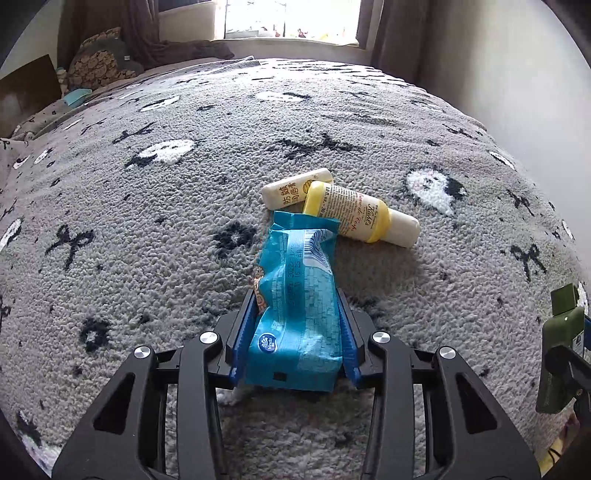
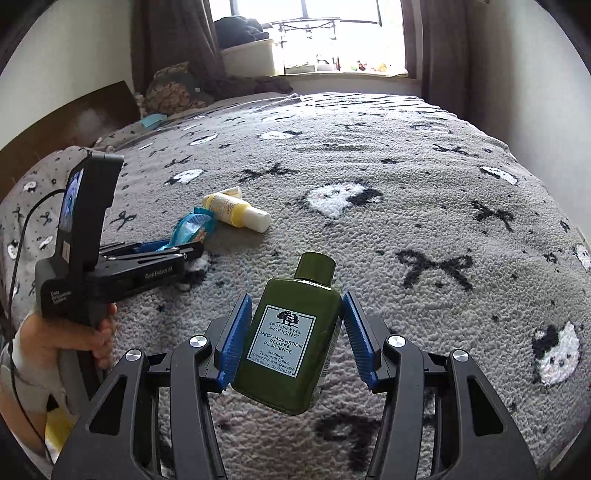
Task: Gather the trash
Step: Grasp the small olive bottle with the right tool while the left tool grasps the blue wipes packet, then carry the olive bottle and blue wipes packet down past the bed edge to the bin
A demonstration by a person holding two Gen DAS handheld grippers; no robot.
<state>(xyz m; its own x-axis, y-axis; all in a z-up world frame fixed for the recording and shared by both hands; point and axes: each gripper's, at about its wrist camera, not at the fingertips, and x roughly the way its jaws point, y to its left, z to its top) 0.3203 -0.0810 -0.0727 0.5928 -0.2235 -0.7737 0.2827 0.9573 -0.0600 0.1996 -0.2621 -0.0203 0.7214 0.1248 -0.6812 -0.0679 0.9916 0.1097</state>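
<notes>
My left gripper (image 1: 297, 299) is shut on a blue tissue packet (image 1: 295, 314), held just above the grey blanket (image 1: 147, 221); the packet also shows in the right wrist view (image 2: 192, 227). My right gripper (image 2: 297, 306) is shut on a green Origins lotion bottle (image 2: 291, 343), its edge visible in the left wrist view (image 1: 561, 350). A yellow Kiehl's bottle (image 1: 365, 218) and a cream lip-balm tube (image 1: 291, 188) lie on the blanket just beyond the packet's far end; the yellow bottle also shows in the right wrist view (image 2: 240, 212).
The blanket covers a bed (image 2: 406, 184) with black bow and white patterns. Cushions (image 1: 99, 62) and clothes lie at the far left by the window (image 1: 291, 18). A wall (image 1: 498, 74) runs along the right edge. The left gripper's body (image 2: 88, 240) is at left.
</notes>
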